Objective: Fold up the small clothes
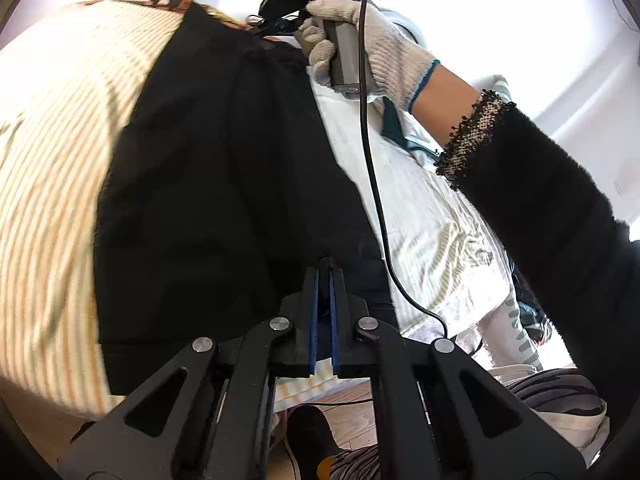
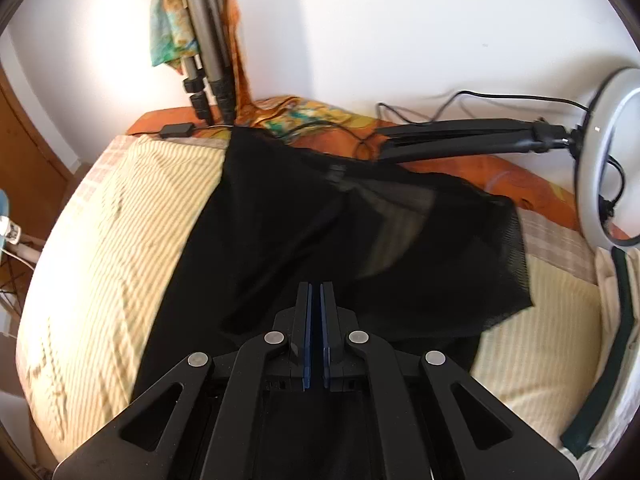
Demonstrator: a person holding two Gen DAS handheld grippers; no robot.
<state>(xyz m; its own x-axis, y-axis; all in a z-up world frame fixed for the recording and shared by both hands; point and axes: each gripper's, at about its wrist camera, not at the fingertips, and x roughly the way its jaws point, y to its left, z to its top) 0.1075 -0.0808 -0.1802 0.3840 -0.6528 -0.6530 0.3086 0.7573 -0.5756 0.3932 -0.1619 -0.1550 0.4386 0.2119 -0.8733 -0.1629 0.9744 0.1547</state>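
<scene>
A black mesh garment (image 1: pixel 224 168) is stretched above the striped cream bedsheet (image 1: pixel 52 168). My left gripper (image 1: pixel 325 268) is shut on its near edge. In the left wrist view the gloved right hand (image 1: pixel 360 36) holds the other gripper at the garment's far end. In the right wrist view my right gripper (image 2: pixel 316 285) is shut on the same black garment (image 2: pixel 360 232), which spreads away over the bed (image 2: pixel 112 232) with one layer partly see-through.
A ring light (image 2: pixel 608 160) on a black arm lies at the right of the bed. Tripod legs (image 2: pixel 208 80) and a colourful cloth (image 2: pixel 172 36) stand at the back by the wall. White and dark green clothes (image 2: pixel 616 340) lie at the right edge.
</scene>
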